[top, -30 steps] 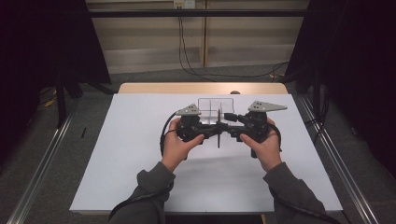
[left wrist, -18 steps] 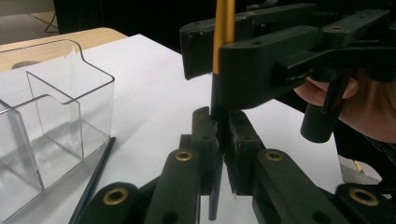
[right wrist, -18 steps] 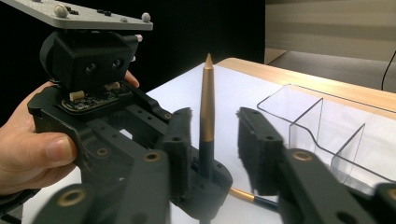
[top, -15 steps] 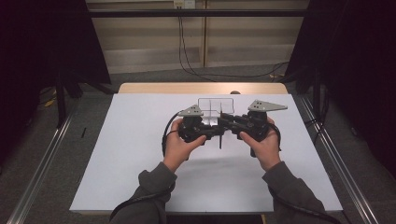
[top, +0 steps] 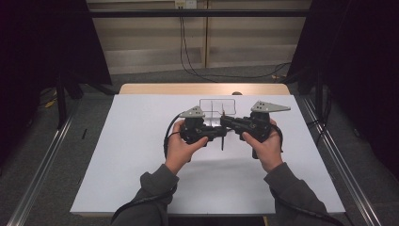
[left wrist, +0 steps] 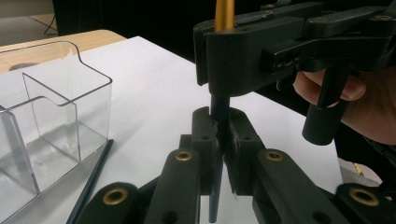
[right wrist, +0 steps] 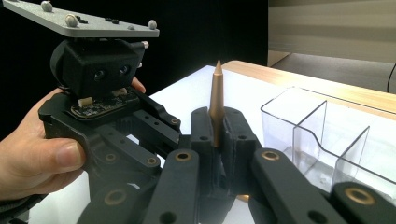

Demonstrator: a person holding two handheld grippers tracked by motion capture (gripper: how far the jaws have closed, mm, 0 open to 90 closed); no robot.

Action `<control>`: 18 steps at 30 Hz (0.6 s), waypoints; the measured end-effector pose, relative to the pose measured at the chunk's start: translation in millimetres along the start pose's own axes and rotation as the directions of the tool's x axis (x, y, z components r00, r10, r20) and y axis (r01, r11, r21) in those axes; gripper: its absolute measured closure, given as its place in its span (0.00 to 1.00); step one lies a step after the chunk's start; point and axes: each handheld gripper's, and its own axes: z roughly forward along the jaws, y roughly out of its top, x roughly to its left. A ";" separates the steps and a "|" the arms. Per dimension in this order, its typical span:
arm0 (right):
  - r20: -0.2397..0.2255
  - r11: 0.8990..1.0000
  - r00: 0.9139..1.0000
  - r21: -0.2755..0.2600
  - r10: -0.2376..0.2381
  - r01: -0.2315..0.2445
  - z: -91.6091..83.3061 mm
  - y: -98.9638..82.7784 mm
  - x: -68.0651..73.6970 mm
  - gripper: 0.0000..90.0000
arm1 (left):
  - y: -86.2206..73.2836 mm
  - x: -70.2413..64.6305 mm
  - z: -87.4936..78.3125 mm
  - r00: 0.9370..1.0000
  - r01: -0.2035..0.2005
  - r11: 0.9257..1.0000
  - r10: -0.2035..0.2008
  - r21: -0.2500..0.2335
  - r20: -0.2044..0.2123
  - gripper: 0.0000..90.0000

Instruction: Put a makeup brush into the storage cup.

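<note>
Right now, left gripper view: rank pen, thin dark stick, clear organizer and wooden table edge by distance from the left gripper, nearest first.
1. pen: clamped upright in the left gripper.
2. thin dark stick: on the white sheet, lower left.
3. clear organizer: just beyond the stick, right against it or nearly; close call with 2.
4. wooden table edge: far, top left.

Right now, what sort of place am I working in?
Probably a lab recording bench, not a home. A white-topped table sits between metal floor rails, dark curtains hang on both sides, and a cable trails down the back wall.
</note>
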 end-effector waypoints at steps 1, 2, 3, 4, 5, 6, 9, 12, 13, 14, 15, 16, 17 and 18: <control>0.000 1.000 1.000 -0.002 0.001 -0.001 -0.2 0.1 0.0 0.94 | -0.1 0.3 -0.3 1.000 0.000 1.000 0.000 -0.003 0.005 0.92; -0.002 1.000 1.000 -0.004 0.005 -0.005 -0.3 0.1 0.0 0.94 | -0.3 0.6 -0.1 1.000 0.001 1.000 -0.001 -0.010 0.008 0.92; -0.002 1.000 1.000 -0.006 0.007 -0.007 -0.4 0.2 -0.2 0.94 | -0.5 0.8 -0.3 1.000 0.000 1.000 0.000 -0.010 0.005 0.91; -0.003 1.000 1.000 -0.009 0.010 -0.010 -0.5 0.2 -0.5 0.94 | -0.8 1.0 -0.8 1.000 0.000 1.000 0.000 -0.007 0.002 0.91; -0.003 1.000 1.000 -0.013 0.013 -0.013 -0.7 0.1 -0.9 0.94 | -1.4 0.9 -0.8 1.000 0.005 1.000 -0.005 -0.009 0.000 0.90; -0.006 1.000 1.000 -0.018 0.018 -0.018 -1.2 0.2 -1.1 0.94 | -2.1 1.5 -0.9 1.000 0.001 1.000 -0.001 -0.015 0.006 0.88; -0.008 1.000 1.000 -0.019 0.015 -0.016 -1.6 1.1 -1.2 0.94 | -2.9 2.3 -2.8 1.000 0.005 1.000 -0.005 -0.015 -0.002 0.84; -0.002 1.000 1.000 -0.018 0.010 -0.010 -1.8 1.4 -1.4 0.94 | -3.4 2.8 -4.3 1.000 0.003 1.000 -0.003 -0.017 -0.002 0.78; -0.003 1.000 1.000 -0.019 0.009 -0.009 -1.9 1.3 -1.6 0.94 | -3.5 2.7 -5.1 1.000 0.009 1.000 -0.009 -0.018 -0.002 0.76; -0.001 1.000 1.000 -0.018 0.009 -0.009 -2.0 1.3 -1.6 0.94 | -3.4 3.5 -6.4 1.000 0.004 1.000 -0.004 -0.018 -0.001 0.74; 0.000 1.000 1.000 -0.018 0.008 -0.008 -2.2 1.2 -1.6 0.94 | -3.5 3.9 -7.1 1.000 0.006 1.000 -0.006 -0.026 -0.003 0.71; 0.000 1.000 1.000 -0.018 0.009 -0.009 -2.4 1.2 -1.6 0.94 | -3.3 4.7 -8.2 1.000 0.004 1.000 -0.004 -0.024 0.001 0.67; -0.002 1.000 1.000 -0.018 0.005 -0.005 -2.3 1.3 -1.6 0.94 | -3.2 4.6 -8.5 1.000 0.004 1.000 -0.004 -0.030 0.001 0.64; -0.001 1.000 1.000 -0.017 0.004 -0.004 -2.3 1.4 -1.6 0.94 | -3.0 4.3 -8.8 1.000 -0.006 0.999 0.006 -0.034 -0.010 0.61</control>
